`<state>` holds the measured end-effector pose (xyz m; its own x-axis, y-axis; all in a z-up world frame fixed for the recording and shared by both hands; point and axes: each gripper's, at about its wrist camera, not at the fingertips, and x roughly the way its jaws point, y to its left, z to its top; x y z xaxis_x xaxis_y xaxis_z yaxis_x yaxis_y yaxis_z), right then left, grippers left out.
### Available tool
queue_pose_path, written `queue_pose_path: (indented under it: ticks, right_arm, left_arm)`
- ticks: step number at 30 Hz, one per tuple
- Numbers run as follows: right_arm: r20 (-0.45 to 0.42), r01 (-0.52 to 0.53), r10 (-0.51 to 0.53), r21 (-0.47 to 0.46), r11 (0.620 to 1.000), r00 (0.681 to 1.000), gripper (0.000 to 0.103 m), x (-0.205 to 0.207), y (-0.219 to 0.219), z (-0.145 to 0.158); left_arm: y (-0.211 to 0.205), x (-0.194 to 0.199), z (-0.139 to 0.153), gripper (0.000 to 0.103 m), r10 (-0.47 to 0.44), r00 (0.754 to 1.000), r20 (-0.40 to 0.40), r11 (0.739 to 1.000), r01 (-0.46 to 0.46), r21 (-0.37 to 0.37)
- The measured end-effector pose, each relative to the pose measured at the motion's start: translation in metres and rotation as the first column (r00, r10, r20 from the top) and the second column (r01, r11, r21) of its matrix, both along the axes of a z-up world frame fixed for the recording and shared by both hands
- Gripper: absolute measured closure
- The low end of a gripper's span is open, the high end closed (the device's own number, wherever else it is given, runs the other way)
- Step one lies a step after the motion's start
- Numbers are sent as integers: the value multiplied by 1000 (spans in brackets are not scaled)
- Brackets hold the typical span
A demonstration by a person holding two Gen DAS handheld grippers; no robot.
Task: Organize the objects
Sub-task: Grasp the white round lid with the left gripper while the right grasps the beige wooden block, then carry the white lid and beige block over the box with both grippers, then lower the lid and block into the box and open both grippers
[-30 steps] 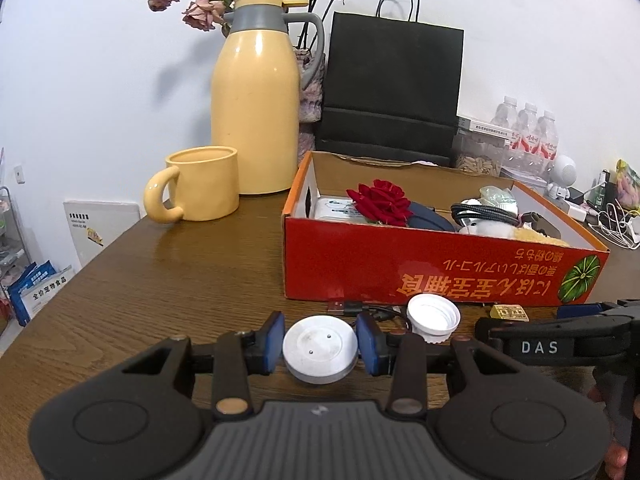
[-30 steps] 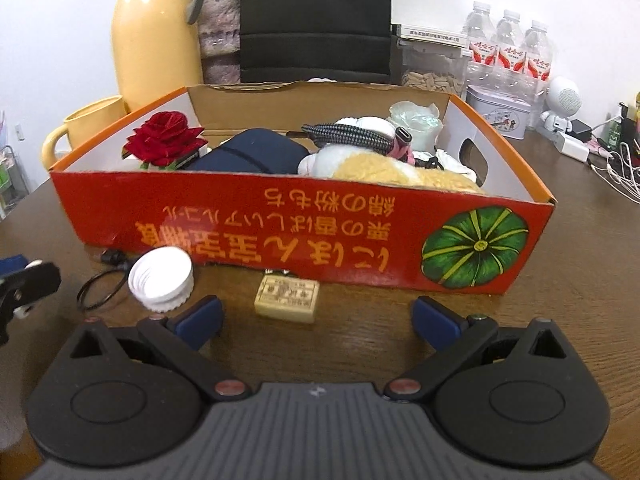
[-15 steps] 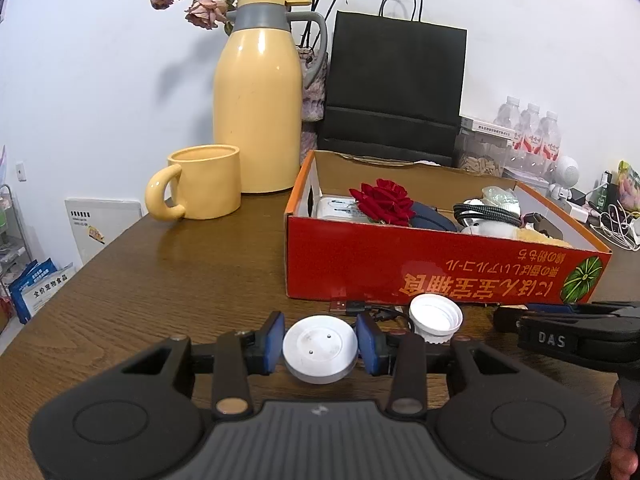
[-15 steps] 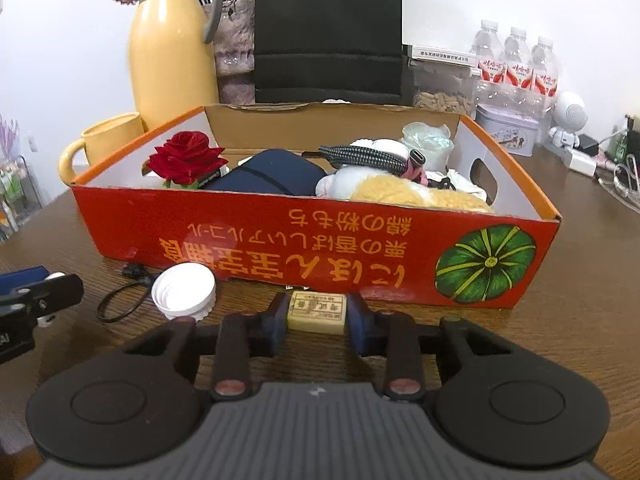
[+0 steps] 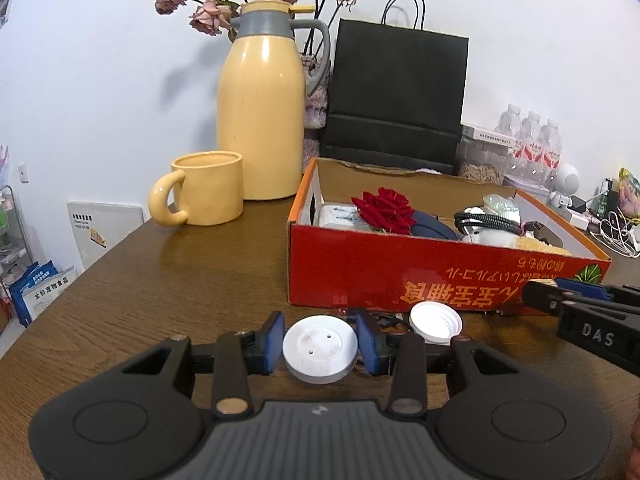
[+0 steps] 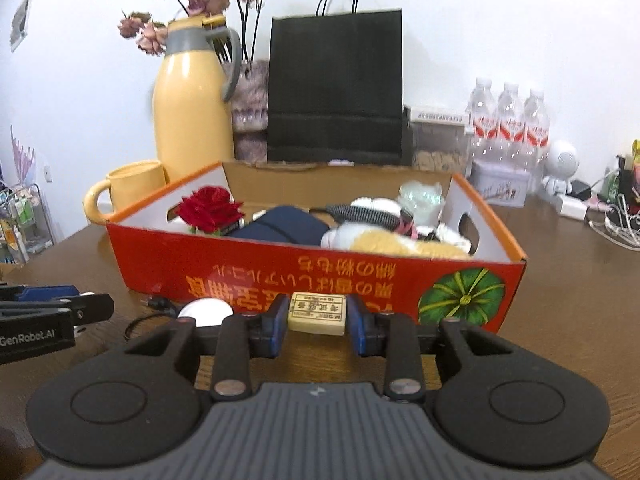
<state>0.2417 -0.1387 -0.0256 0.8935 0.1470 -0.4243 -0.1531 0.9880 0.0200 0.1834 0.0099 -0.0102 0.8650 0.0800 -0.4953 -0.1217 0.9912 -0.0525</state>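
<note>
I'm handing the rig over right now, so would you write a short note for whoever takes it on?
Left gripper: shut on the white round disc, low over the table.
Right gripper: its jaws have just been closing and now clamp the small tan block, in front of the red box.
Already in the box: red rose, dark blue pouch, plush toy, coiled cable.
Left on the table: white bottle cap and black cord by the box front.
Next, probably: drop disc and block into the box, then collect the cap and cord.
</note>
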Motion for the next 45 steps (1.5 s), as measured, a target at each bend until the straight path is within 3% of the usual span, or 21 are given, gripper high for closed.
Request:
queue_pose_path:
  ticks: [12, 20, 33, 45]
  right_arm:
    - [121, -14, 10, 36, 999, 993, 71, 0, -14, 20]
    - [135, -16, 4, 86, 996, 991, 71, 19, -26, 24]
    - [182, 17, -29, 71, 997, 983, 71, 60, -35, 24]
    - [179, -9, -1, 54, 999, 984, 71, 97, -33, 19]
  left_arm:
    - [-18, 16, 33, 65, -17, 997, 79, 999, 15, 32]
    - [-36, 48, 50, 65, -20, 994, 103, 999, 15, 50]
    - [-39, 101, 51, 65, 6, 994, 108, 1000, -7, 16]
    - [-41, 150, 48, 65, -40, 995, 94, 999, 40, 7]
